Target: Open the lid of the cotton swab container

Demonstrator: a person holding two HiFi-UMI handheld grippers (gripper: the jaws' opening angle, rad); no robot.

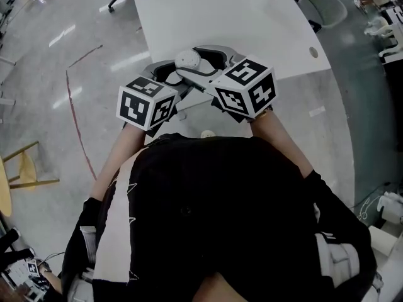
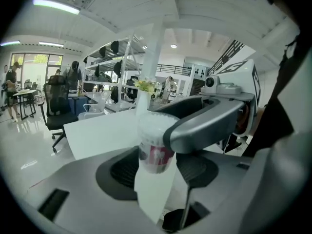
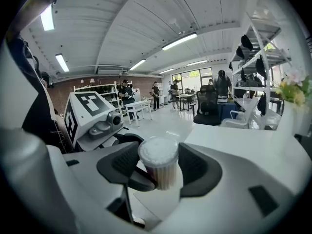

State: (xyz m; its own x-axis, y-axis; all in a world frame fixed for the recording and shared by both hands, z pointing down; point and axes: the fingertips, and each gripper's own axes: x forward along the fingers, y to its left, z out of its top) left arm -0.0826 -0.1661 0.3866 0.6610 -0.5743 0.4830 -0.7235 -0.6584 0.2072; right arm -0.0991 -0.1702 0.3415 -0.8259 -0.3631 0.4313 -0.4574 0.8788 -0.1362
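The cotton swab container (image 1: 187,60) is a small clear round tub with a white top and a red label (image 2: 156,152). It hangs over the near edge of the white table (image 1: 239,17), caught between both grippers. My left gripper (image 2: 158,168) comes from the left and is shut on its lower body. My right gripper (image 3: 158,168) comes from the right, its pads pressed on the upper part by the lid (image 3: 158,152). In the left gripper view a grey finger of the right gripper (image 2: 209,123) crosses the tub's top. White swab tips show at the top.
A white vase with flowers (image 3: 292,104) stands further back on the table. Black office chairs (image 2: 53,106) and shelving stand beyond it, with people at desks far off. A wooden stool (image 1: 25,165) sits on the floor at the left.
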